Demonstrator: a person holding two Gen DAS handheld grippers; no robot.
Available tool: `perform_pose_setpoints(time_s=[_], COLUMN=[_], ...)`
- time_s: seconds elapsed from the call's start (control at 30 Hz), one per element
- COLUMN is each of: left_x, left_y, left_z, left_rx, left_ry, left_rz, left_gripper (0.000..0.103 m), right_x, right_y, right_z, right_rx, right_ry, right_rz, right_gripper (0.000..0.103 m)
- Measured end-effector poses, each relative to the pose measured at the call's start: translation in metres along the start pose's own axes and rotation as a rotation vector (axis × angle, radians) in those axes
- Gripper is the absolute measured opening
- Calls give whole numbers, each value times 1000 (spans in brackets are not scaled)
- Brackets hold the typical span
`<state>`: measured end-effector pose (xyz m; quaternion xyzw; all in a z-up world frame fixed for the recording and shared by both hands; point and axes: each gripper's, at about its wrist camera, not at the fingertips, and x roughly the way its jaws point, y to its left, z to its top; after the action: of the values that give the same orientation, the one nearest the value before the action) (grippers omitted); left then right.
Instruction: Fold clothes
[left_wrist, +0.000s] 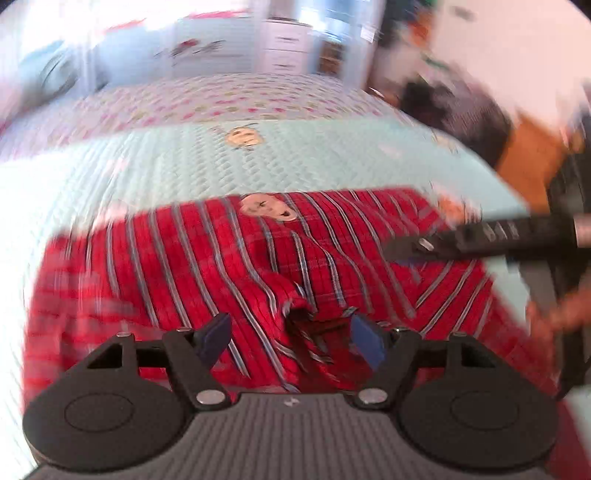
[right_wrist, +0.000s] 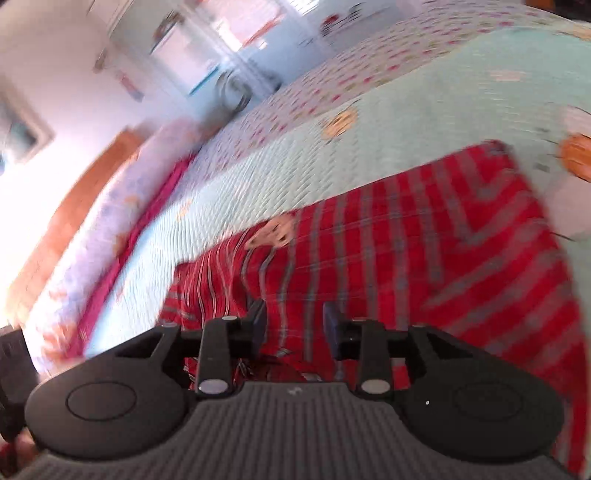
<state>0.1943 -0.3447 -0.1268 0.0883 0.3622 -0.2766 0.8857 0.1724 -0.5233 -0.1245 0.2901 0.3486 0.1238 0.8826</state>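
Note:
A red shirt with grey-blue stripes (left_wrist: 207, 258) lies spread on a pale blue quilted bedspread (left_wrist: 177, 162); a rumpled fold rises near its middle. My left gripper (left_wrist: 290, 332) hangs open just above that fold, with nothing between its blue pads. From the right, one of the right gripper's fingers (left_wrist: 461, 240) reaches in over the shirt. In the right wrist view the shirt (right_wrist: 424, 240) fills the lower right of the bedspread (right_wrist: 424, 110). My right gripper (right_wrist: 293, 314) is over it, pads apart, holding nothing. Both views are blurred.
Beyond the blue quilt lies a dotted pink-and-white sheet (left_wrist: 207, 99). White drawers (left_wrist: 286, 44) stand past the bed's far end. A long pale pillow (right_wrist: 110, 206) and a wooden headboard (right_wrist: 74, 199) run along the bed's left side. Dark clutter (left_wrist: 450, 107) sits at the right.

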Motion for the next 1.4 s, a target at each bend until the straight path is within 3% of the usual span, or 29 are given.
perform_pose_setpoints(time_s=[0.07,0.13,0.17,0.2,0.23,0.3,0.4,0.43,0.47,0.5,0.6,0.67,0.77,0.83,0.9,0.93,0.97,1.0,1.03,1.07,1.13,1.2,1.27,1.33,1.4], left_x=[10,28,36,44,51,65,62,61,58,56,47,39,32,39,58,70,82,82,82,82,77,75,76,75,73], left_y=[-7,-5,0,5,10,18,34,38,41,43,50,60,86,108,124,130,135,139,142,146,146,148,147,141,136], left_z=[4,4,4,4,3,-3,-10,-11,-12,-12,-11,-5,21,41,51,47,43,37,31,24,23,22,20,17,15], left_rx=[112,152,151,149,146,179,191,184,177,171,164,128,12,-79,-101,-64,-27,4,35,65,98,120,128,132,161], left_ry=[-12,29,66,103,140,233,251,265,264,263,257,240,147,94,129,181,233,237,241,244,250,250,241,228,212], left_rz=[16,-3,-37,-71,-106,-146,-189,-197,-205,-214,-243,-270,-297,-251,-210,-162,-113,-126,-141,-155,-167,-177,-183,-187,-177], left_gripper=[74,74,64,45,40,37,37,37,37,37,37,38,47,53,55,55,52,47,46,47,47,47,51,55,55], right_x=[10,13,13,13,12,14,21,35,51,58,37,25,26,44,70,83,93,103,113,116,99,80,65,60,72], right_y=[8,13,13,12,11,11,0,-8,-19,-30,-53,-43,-23,-18,-18,-20,-24,-28,-32,-37,-50,-47,-41,-30,-23], right_z=[5,6,6,5,4,8,12,8,0,-7,-9,-4,15,29,34,30,19,8,-3,-13,-23,-20,-9,-2,-8], right_rx=[-27,-43,-45,-40,-30,5,67,55,22,18,124,88,122,201,284,299,275,251,226,228,284,229,226,235,220], right_ry=[8,9,14,17,15,-7,-26,31,125,179,157,143,106,109,165,214,282,349,416,455,453,441,393,337,363], right_rz=[8,-1,-6,-12,-6,49,136,92,2,-47,-25,-42,141,304,462,490,438,385,332,314,352,315,368,469,487], right_gripper=[36,37,38,38,39,40,50,49,17,0,0,16,33,36,38,40,43,41,0,0,0,5,32,44,52])
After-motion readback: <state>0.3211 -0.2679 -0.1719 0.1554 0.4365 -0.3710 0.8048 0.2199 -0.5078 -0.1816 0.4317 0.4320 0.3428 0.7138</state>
